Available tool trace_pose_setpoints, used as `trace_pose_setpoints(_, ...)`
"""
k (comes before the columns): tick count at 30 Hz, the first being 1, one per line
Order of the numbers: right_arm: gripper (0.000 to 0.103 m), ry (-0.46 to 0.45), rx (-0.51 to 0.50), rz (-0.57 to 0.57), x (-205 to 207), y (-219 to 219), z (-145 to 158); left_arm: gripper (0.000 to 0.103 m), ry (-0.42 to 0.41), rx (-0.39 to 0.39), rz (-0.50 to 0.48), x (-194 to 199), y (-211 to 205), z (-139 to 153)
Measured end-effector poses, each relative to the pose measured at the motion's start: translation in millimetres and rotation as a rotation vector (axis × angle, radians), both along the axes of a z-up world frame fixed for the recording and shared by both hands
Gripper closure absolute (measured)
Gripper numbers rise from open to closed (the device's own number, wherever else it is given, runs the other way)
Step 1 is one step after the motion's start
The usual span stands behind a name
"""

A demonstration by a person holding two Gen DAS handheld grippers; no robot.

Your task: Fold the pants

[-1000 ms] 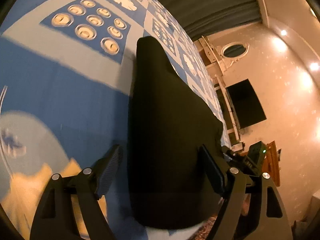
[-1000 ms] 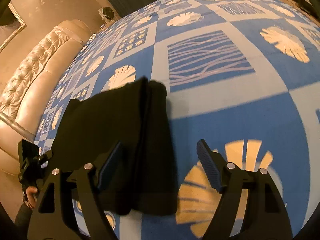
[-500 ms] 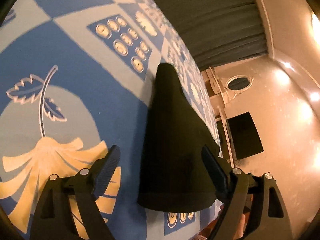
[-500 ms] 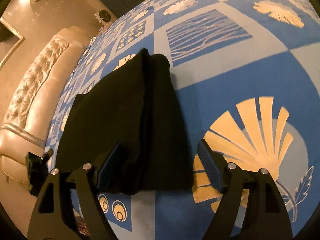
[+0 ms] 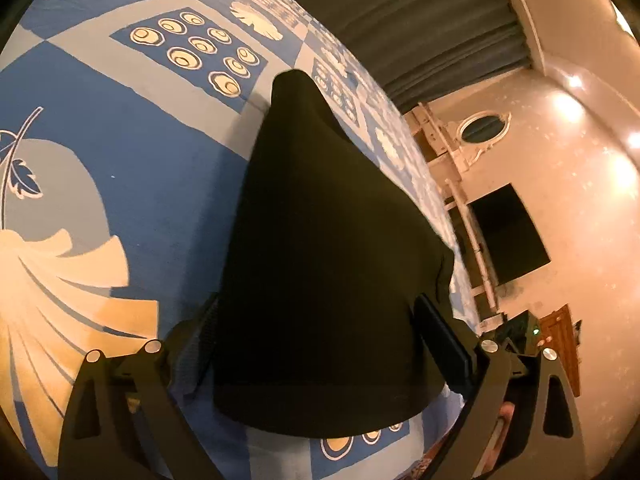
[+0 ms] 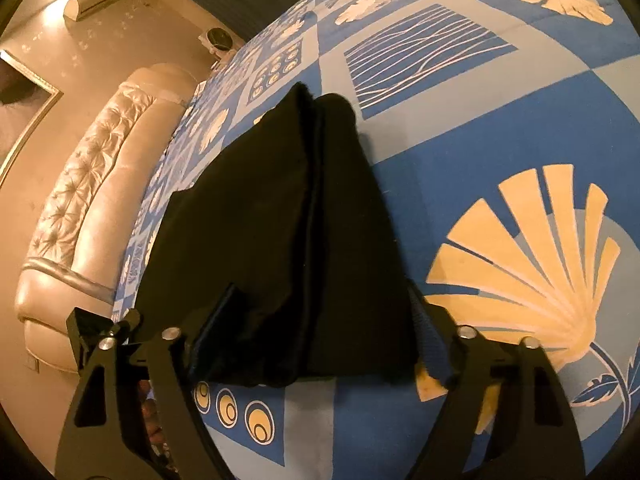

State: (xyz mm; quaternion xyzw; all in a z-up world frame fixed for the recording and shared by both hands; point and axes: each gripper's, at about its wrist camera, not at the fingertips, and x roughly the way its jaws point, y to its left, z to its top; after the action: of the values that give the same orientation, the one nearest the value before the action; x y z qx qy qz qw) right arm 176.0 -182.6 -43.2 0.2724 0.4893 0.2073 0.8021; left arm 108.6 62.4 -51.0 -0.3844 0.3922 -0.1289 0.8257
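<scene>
Black folded pants [image 5: 328,248] lie on a blue patterned bedspread [image 5: 120,140], narrowing toward the far end. My left gripper [image 5: 324,340] straddles their wide near end, its jaws opening; the left fingertip [image 5: 204,336] sits low at the cloth's edge and the right pad [image 5: 440,332] stands beside the other edge. In the right wrist view the pants [image 6: 280,220] show a lengthwise fold line. My right gripper [image 6: 320,328] is over their near end with its jaws closing. Its left finger [image 6: 218,316] rests over the cloth and its right finger [image 6: 424,328] is at the pants' right edge.
A cream tufted headboard [image 6: 80,200] borders the bed on the left of the right wrist view. Dark curtains [image 5: 420,20], a white dresser with an oval mirror [image 5: 484,128] and a dark wall screen [image 5: 508,236] stand beyond the bed. The bed's edge is just below both grippers.
The left gripper has come in over the pants' near end with wider jaws. The right gripper has sunk closer to the cloth and its fingers have drawn in against it.
</scene>
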Motion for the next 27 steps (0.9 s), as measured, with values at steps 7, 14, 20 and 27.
trace_pose_setpoints(7,0.076,-0.034,0.069,0.006,-1.3,-16.0,1.1,0.034,0.027,0.031,0.021,0.7,0.9,-4.2)
trace_pose_setpoints(14,0.077,0.02,0.214,-0.014,0.0,-34.3,-26.8,0.039,0.013,0.088,-0.034,3.9,-0.3,-9.0)
trace_pose_setpoints(20,0.063,0.018,0.197,-0.054,-12.0,-45.0,-21.0,0.031,0.003,0.06,-0.064,4.1,2.0,-6.8)
trace_pose_setpoints(27,0.035,-0.036,-0.092,-0.124,-45.8,-40.2,7.0,0.02,0.018,0.21,-0.039,-13.2,-10.8,8.9)
